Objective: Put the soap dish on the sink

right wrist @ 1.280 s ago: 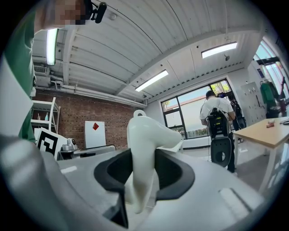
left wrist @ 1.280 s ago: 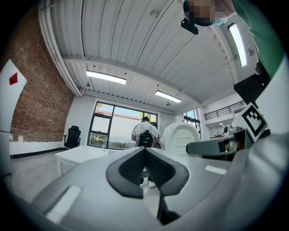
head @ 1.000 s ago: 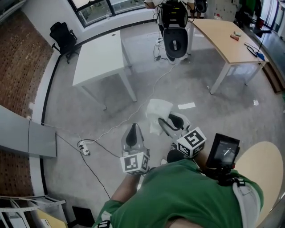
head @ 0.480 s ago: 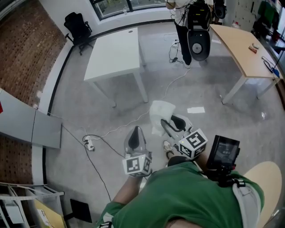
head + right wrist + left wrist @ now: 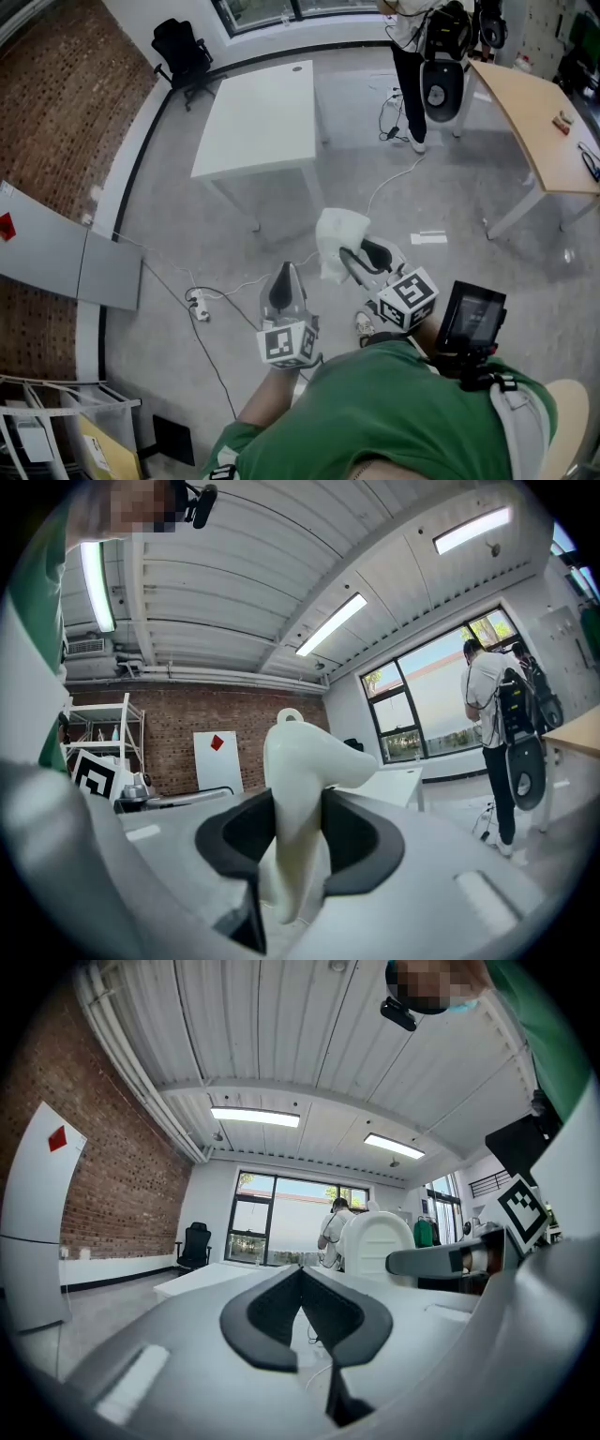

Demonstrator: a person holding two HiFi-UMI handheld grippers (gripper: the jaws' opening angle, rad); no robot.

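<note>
The soap dish is white and smooth, standing up between the dark pads of my right gripper, which is shut on it. In the head view the soap dish sticks out beyond the right gripper above the grey floor. The left gripper is held beside it at the left, level, with nothing in it. In the left gripper view the left gripper has its pads meeting at the tips, and the soap dish shows at the right. No sink is in view.
A white table stands ahead on the concrete floor, a wooden table at the far right. A person with a backpack stands by the windows. A cable and power strip lie on the floor at the left. A black chair is by the wall.
The floor, white table and standing person have slid down and right in the head view as I walk. Both grippers keep their places before my body, the soap dish still gripped.
</note>
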